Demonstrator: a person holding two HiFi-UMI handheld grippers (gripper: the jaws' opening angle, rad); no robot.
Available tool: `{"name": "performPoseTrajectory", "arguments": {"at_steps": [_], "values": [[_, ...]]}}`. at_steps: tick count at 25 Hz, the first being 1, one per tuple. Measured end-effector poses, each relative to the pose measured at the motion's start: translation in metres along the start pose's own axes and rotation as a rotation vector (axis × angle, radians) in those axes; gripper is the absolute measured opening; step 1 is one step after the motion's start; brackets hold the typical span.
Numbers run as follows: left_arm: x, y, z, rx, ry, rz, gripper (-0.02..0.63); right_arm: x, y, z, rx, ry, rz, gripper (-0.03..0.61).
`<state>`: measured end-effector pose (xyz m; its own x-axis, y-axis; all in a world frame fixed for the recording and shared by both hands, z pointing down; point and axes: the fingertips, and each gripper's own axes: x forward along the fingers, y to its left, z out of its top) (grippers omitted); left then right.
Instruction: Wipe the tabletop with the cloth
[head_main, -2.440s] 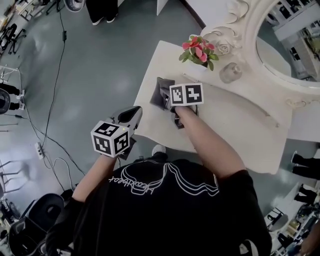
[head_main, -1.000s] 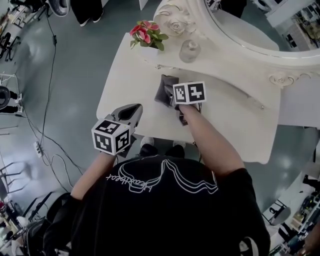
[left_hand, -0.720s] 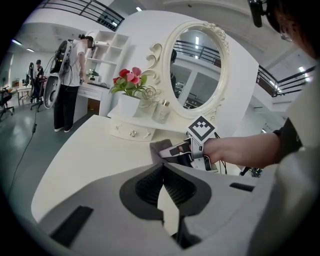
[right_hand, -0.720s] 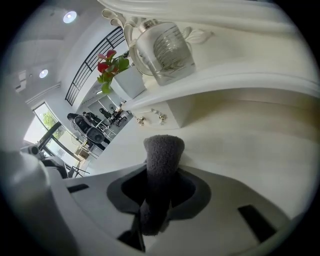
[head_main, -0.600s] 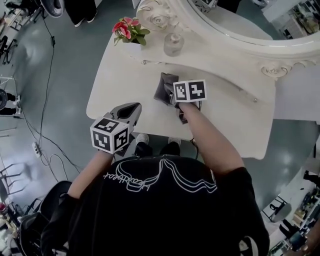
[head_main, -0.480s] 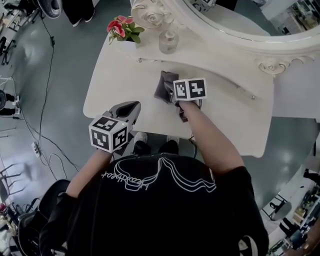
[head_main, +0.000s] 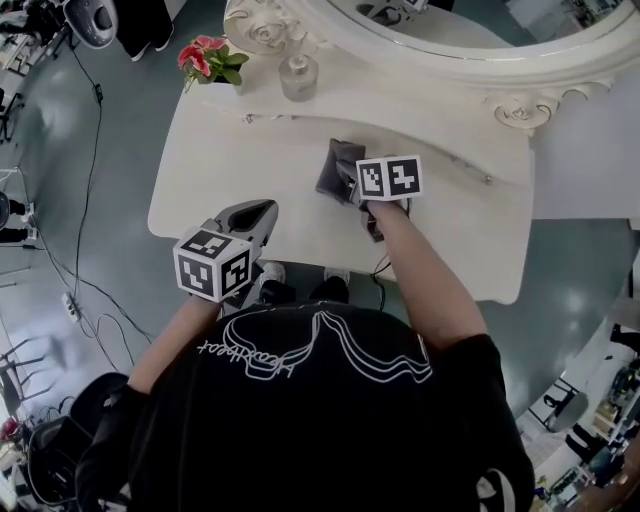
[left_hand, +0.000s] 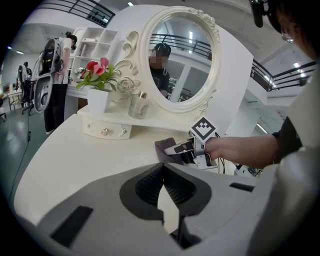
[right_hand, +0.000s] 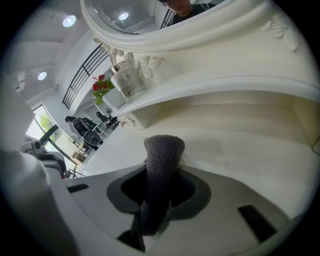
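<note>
- Your right gripper (right_hand: 161, 175) is clenched on the dark grey cloth (right_hand: 162, 150). In the right gripper view, a folded roll of it stands up between the jaws in the middle of the frame.
- In the head view, that cloth (head_main: 335, 166) sits just above centre frame, bunched on the white tabletop (head_main: 250, 150) ahead of the right gripper (head_main: 352, 182). It lies just below the raised back ledge (head_main: 440, 150).
- Your right forearm runs down and to the right from the marker cube (head_main: 390, 178) towards your black shirt.
- Now the left gripper (left_hand: 163, 170): the jaws are closed tip to tip with nothing between them. Only pale tabletop shows through the gap behind the tips.
- In the head view, the left gripper (head_main: 255, 212) hangs at lower left of the tabletop, over its front edge and well apart from the cloth.
- Further out, at the upper left of the head view, a pot of pink flowers (head_main: 205, 57) and a glass bottle (head_main: 298, 76) stand side by side on the ledge.
- The left gripper view shows an oval mirror (left_hand: 177, 55) in a carved white frame rising above them at upper centre. Small knobs (left_hand: 105, 131) run along the ledge front.
- A black cable (head_main: 95, 150) trails across the grey floor down the left edge of the head view.
</note>
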<state>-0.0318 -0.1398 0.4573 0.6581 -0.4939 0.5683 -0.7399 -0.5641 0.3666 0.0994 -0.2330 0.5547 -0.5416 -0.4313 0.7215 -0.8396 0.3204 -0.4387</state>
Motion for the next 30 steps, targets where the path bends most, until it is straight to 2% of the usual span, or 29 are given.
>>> {"name": "performPoseTrajectory", "arguments": {"at_steps": [10,30], "values": [[0.028,-0.033,0.008,0.023,0.0,-0.042,0.003,-0.046,-0.058,-0.013,0.063,-0.039,-0.052,0.092],[0.079,-0.085,0.021,0.071,0.008,-0.11,0.003,-0.117,-0.142,-0.037,0.046,-0.045,-0.158,0.092]]}}
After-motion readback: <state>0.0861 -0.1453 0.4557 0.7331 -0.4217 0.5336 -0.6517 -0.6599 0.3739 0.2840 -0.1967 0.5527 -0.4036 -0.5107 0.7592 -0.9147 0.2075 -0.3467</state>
